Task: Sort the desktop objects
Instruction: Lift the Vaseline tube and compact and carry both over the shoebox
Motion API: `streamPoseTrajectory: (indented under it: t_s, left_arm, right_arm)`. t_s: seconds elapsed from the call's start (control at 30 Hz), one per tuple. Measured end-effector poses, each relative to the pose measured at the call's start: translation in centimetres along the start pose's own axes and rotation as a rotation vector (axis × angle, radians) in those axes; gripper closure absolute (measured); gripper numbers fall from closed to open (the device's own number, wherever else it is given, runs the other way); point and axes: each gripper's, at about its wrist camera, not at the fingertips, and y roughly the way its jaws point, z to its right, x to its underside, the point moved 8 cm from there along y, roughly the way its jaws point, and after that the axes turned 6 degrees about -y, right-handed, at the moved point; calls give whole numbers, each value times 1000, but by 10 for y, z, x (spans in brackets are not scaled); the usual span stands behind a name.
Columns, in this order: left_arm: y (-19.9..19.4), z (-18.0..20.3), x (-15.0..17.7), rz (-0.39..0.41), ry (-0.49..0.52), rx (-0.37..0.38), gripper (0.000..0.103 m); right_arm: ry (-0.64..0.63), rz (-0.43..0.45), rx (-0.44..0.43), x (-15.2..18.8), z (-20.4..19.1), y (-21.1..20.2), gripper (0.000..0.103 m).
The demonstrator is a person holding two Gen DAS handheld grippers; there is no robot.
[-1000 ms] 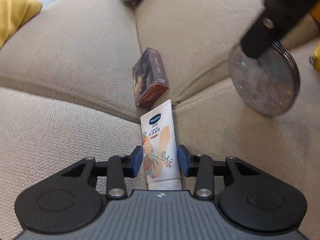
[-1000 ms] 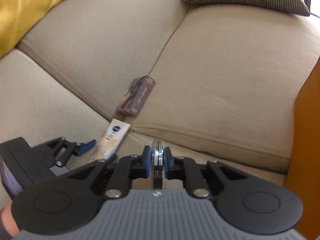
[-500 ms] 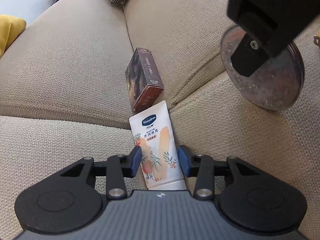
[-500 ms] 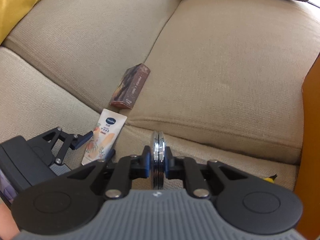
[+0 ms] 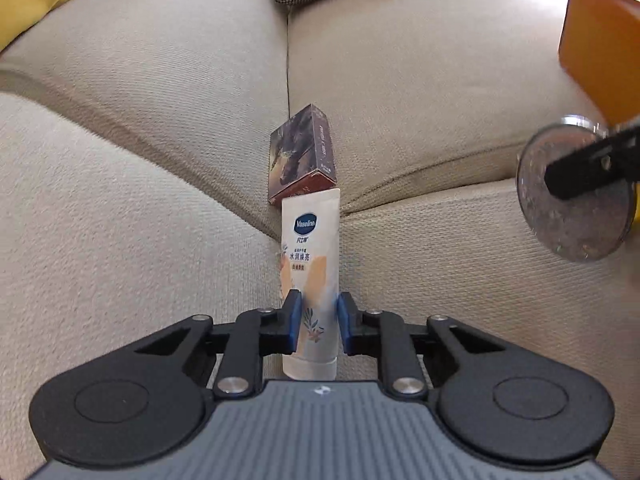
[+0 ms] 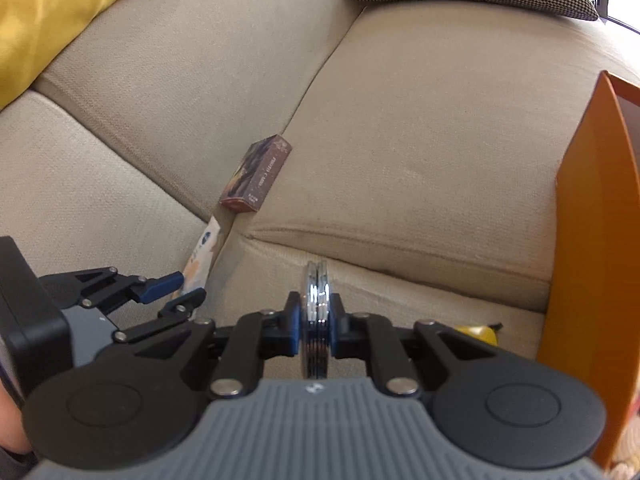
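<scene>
Vaseline tube (image 5: 311,264) sits clamped between my left gripper's (image 5: 316,322) blue pads, its top just below the dark card box (image 5: 302,160) wedged in the sofa's (image 5: 160,100) seam. My right gripper (image 6: 316,322) pinches a round compact mirror (image 6: 317,312) edge-on, right of that box.

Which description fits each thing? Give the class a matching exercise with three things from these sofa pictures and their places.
Things:
1. Vaseline tube
2. round compact
3. dark card box

Places:
A. leaning in the seam between sofa cushions
B. clamped in the left gripper
C. clamped edge-on in the right gripper

Pairs: 1-B, 2-C, 3-A
</scene>
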Motion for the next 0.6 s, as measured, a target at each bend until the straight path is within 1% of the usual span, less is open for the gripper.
streamPoseTrajectory:
  t_s: [0.03, 0.17, 0.27, 0.47, 0.5, 0.53, 0.6]
  left_arm:
    - [-15, 12, 1, 7, -27, 25, 81]
    - [-40, 7, -5, 25, -152, 144, 83]
    - [-60, 8, -7, 39, -209, 219, 83]
    - [-106, 24, -16, 80, -245, 314, 84]
    - [-114, 27, -20, 91, -243, 328, 84]
    - [-127, 31, -14, 103, -240, 340, 84]
    - [-141, 41, -23, 133, -224, 361, 84]
  right_arm:
    - [-3, 2, -5, 3, -1, -3, 89]
    - [-13, 8, -15, 11, -6, -15, 89]
    - [-14, 26, -19, 14, -8, -26, 89]
    - [-14, 87, -11, 18, -1, -67, 89]
    - [-9, 98, -10, 19, 1, -73, 89]
    - [-3, 109, -9, 20, 4, -81, 89]
    - [11, 135, -4, 21, 11, -96, 89]
